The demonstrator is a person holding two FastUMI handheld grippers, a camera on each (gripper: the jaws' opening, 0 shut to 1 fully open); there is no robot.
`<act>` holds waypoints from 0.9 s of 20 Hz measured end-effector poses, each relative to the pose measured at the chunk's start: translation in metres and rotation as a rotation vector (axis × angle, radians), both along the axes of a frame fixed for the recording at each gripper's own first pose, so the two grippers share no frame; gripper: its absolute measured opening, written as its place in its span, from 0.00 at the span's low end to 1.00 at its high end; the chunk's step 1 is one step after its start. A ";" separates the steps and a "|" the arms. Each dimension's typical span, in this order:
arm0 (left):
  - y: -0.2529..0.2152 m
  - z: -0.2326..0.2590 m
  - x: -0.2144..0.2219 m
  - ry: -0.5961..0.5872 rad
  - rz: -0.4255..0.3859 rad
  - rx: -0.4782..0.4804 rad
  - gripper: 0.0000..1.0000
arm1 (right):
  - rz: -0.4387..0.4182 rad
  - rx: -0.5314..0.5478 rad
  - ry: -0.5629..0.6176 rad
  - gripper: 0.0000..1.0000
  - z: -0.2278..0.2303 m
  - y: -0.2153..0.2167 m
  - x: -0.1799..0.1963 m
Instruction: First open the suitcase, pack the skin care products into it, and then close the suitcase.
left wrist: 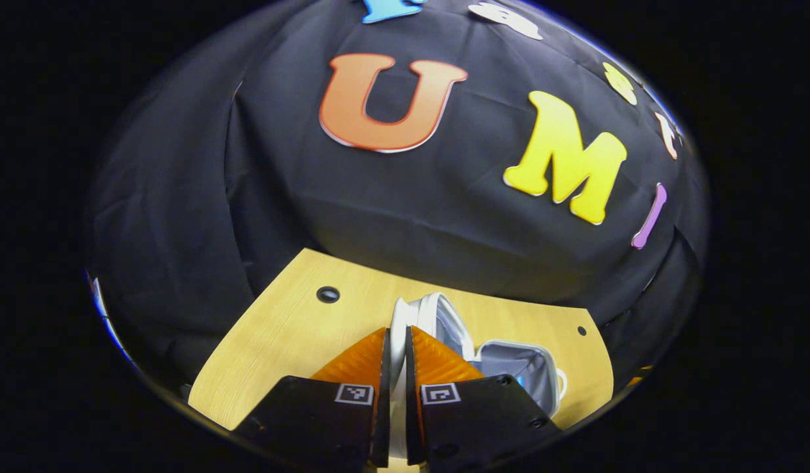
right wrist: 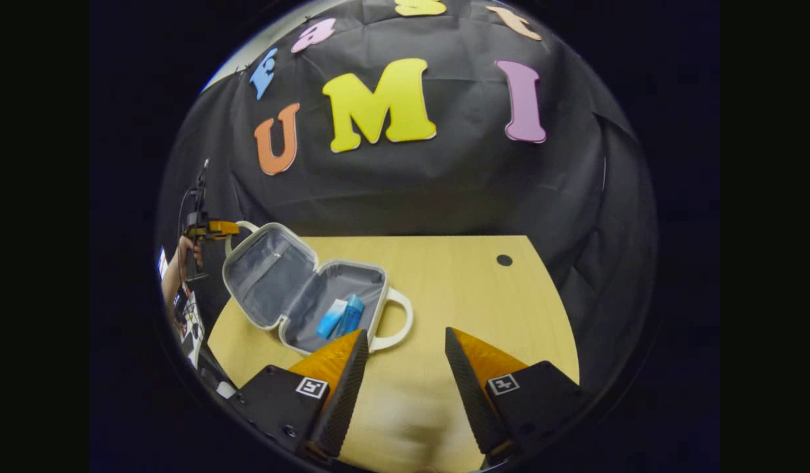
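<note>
With the left tool (left wrist: pixel 397 358) clamped on the suitcase (right wrist: pixel 293 289) lid's rim and the right tool (right wrist: pixel 401 361) apart, swing the lid squarely over the blue products (right wrist: pixel 342 316).

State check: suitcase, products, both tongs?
suitcase: open, lid tilted up, base flat on the table
blue skin care products: two, lying in the base
left tongs: shut on the lid's rim, holding it up
right tongs: open, empty, above the table near the suitcase handle
</note>
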State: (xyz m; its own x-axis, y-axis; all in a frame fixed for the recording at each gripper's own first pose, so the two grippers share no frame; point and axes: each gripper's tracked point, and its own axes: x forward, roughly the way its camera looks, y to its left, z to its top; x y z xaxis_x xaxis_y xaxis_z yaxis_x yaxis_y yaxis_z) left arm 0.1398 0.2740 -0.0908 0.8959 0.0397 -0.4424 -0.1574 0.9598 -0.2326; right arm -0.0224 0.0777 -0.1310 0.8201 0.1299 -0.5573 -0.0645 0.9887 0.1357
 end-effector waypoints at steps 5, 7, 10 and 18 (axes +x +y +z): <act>-0.085 0.040 -0.013 -0.096 0.066 0.131 0.13 | -0.114 0.042 -0.067 0.70 0.019 -0.044 -0.005; -0.128 0.049 -0.019 -0.130 0.037 0.162 0.13 | -0.146 0.051 -0.079 0.70 0.022 -0.061 -0.011; -0.195 0.053 -0.020 -0.162 -0.044 0.222 0.13 | -0.170 0.045 -0.083 0.72 0.025 -0.082 -0.018; -0.340 -0.017 -0.013 -0.177 -0.225 0.258 0.13 | -0.224 -0.016 -0.085 0.67 0.033 -0.145 -0.038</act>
